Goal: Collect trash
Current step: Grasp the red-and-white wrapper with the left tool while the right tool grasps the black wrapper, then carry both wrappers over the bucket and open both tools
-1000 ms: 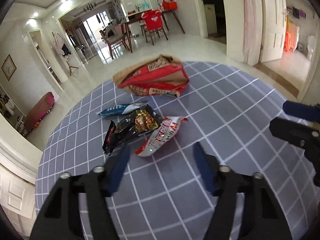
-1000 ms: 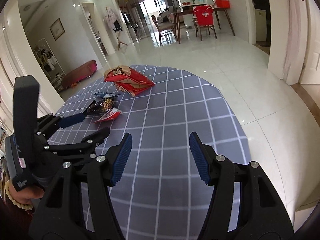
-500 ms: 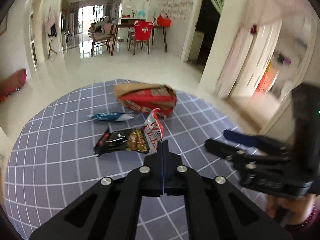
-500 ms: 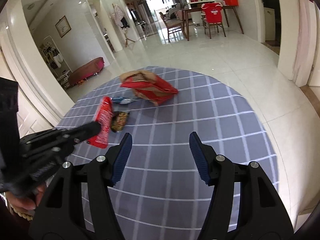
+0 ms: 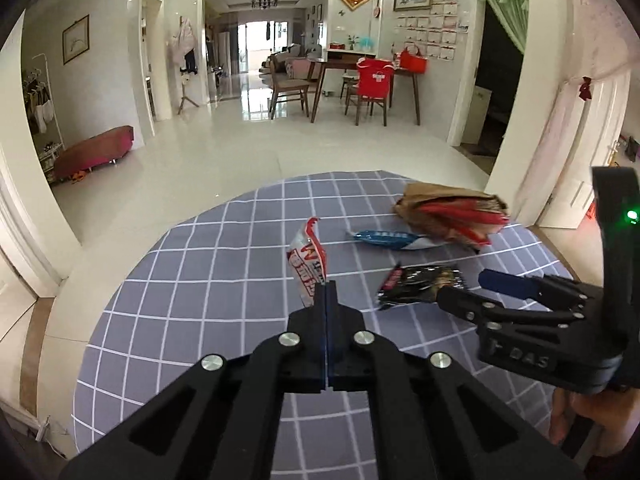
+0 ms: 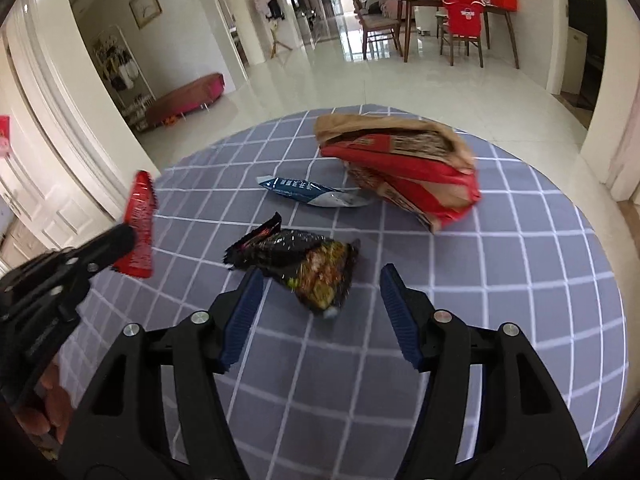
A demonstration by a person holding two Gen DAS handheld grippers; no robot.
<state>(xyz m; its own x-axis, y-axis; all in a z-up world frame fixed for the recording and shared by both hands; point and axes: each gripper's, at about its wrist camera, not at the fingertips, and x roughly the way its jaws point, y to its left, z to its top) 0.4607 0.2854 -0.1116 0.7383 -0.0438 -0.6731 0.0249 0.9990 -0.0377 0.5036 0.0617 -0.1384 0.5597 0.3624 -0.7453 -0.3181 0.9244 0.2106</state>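
Round desk under grey checked cloth, glossy tiled room, dining chairs beyond | left gripper fingers pinching red-white wrapper, lifted | right gripper fingers spreading, empty, over dark wrapper | blue wrapper, red-brown bag on cloth | print blurred.

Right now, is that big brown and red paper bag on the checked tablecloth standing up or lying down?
Lying down. The big brown and red paper bag rests on its side on the checked tablecloth, its crumpled mouth partly open.
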